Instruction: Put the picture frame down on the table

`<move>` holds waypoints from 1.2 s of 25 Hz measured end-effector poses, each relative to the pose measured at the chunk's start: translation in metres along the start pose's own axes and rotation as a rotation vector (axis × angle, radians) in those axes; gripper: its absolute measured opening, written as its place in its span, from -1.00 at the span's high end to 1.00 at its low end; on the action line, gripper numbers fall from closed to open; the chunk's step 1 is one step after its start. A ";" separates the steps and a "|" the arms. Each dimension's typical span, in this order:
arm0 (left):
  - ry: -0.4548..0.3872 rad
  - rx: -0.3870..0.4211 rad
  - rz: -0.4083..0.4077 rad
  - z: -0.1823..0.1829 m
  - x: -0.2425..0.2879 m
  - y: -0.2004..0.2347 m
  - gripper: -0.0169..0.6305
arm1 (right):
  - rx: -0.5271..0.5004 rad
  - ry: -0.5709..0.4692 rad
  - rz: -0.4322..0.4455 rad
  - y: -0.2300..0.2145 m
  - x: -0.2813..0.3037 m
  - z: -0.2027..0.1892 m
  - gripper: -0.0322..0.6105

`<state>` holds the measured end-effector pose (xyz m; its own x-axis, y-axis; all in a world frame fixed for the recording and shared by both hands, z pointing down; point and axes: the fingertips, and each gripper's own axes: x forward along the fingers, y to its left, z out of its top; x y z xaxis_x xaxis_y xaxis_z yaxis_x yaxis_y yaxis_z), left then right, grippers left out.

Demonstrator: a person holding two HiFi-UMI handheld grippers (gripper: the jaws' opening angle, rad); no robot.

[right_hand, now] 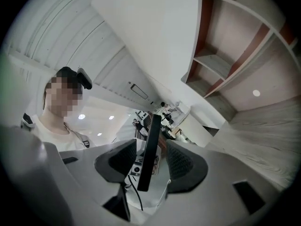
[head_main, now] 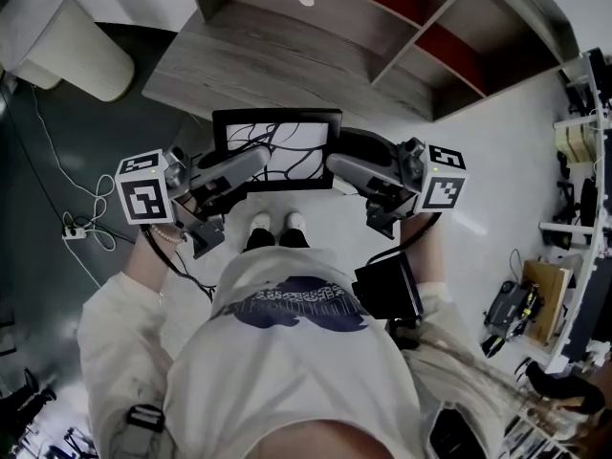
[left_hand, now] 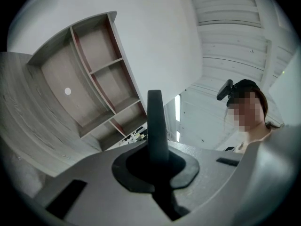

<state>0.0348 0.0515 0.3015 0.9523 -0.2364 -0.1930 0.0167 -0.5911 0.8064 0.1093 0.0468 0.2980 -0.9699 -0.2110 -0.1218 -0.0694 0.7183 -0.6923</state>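
Both side edges suit the rigid, likely fragile black picture frame (head_main: 277, 149) before the grey wooden bench (head_main: 287, 65): left gripper (head_main: 256, 161) pinches it, right gripper (head_main: 335, 166) fingers straddle slackly.

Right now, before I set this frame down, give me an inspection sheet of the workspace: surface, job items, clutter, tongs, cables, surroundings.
Surface: wood-grain table, top bare apart from a small white dot.
Job's things: picture frame, black-edged, held off the table in front of it, above the person's feet.
Clutter: nothing seen on the table.
Grippers: left tongs shut on the frame's edge; right tongs stand either side of the opposite edge, gaps showing.
Cables: white cord and power strip on the dark floor, left.
Surroundings: open shelf unit behind the table; equipment racks at right.
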 end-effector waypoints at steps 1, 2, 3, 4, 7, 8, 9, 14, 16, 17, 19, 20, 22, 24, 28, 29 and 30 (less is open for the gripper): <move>0.001 -0.009 -0.003 -0.001 0.000 0.001 0.89 | 0.010 0.005 -0.001 -0.001 0.003 -0.002 0.29; 0.000 -0.020 -0.007 -0.001 0.000 0.002 0.89 | 0.020 0.009 0.000 -0.002 0.005 -0.005 0.29; -0.002 -0.032 -0.009 -0.001 -0.001 0.003 0.89 | 0.029 0.012 0.002 -0.002 0.007 -0.007 0.29; -0.004 -0.043 -0.008 -0.002 -0.001 0.004 0.89 | 0.035 0.014 0.002 -0.002 0.009 -0.008 0.31; -0.004 -0.066 0.004 -0.003 -0.001 0.006 0.89 | 0.037 0.019 -0.009 -0.001 0.011 -0.009 0.49; -0.004 -0.074 0.006 -0.004 -0.001 0.007 0.89 | 0.036 0.020 -0.013 -0.001 0.011 -0.009 0.53; -0.005 -0.082 0.007 -0.004 -0.001 0.007 0.89 | 0.037 0.022 -0.017 -0.002 0.011 -0.009 0.54; -0.014 -0.099 0.019 -0.004 -0.001 0.010 0.89 | 0.062 0.030 -0.035 -0.007 0.011 -0.010 0.60; -0.013 -0.095 0.030 -0.004 -0.001 0.010 0.89 | 0.082 0.029 -0.040 -0.009 0.011 -0.010 0.62; -0.011 -0.090 0.038 -0.004 -0.001 0.010 0.89 | 0.095 0.026 -0.042 -0.009 0.011 -0.010 0.63; 0.000 -0.071 0.057 -0.004 -0.001 0.009 0.89 | 0.117 0.018 -0.044 -0.010 0.011 -0.008 0.65; 0.008 -0.060 0.066 -0.004 -0.001 0.009 0.89 | 0.123 0.016 -0.044 -0.010 0.011 -0.008 0.67; 0.018 -0.051 0.080 -0.005 -0.001 0.010 0.88 | 0.124 0.020 -0.046 -0.012 0.011 -0.008 0.68; 0.018 -0.051 0.090 -0.006 -0.002 0.014 0.83 | 0.124 0.022 -0.043 -0.015 0.010 -0.009 0.69; -0.009 -0.068 0.097 -0.009 -0.011 0.024 0.78 | 0.141 0.006 -0.031 -0.024 0.009 -0.014 0.69; -0.019 -0.071 0.099 -0.010 -0.014 0.026 0.78 | 0.146 0.003 -0.028 -0.026 0.009 -0.015 0.69; -0.028 -0.074 0.104 -0.010 -0.017 0.028 0.78 | 0.151 0.000 -0.028 -0.027 0.008 -0.017 0.69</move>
<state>0.0224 0.0469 0.3333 0.9413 -0.3155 -0.1204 -0.0588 -0.5042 0.8616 0.0996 0.0365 0.3278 -0.9682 -0.2290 -0.1010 -0.0601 0.6045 -0.7943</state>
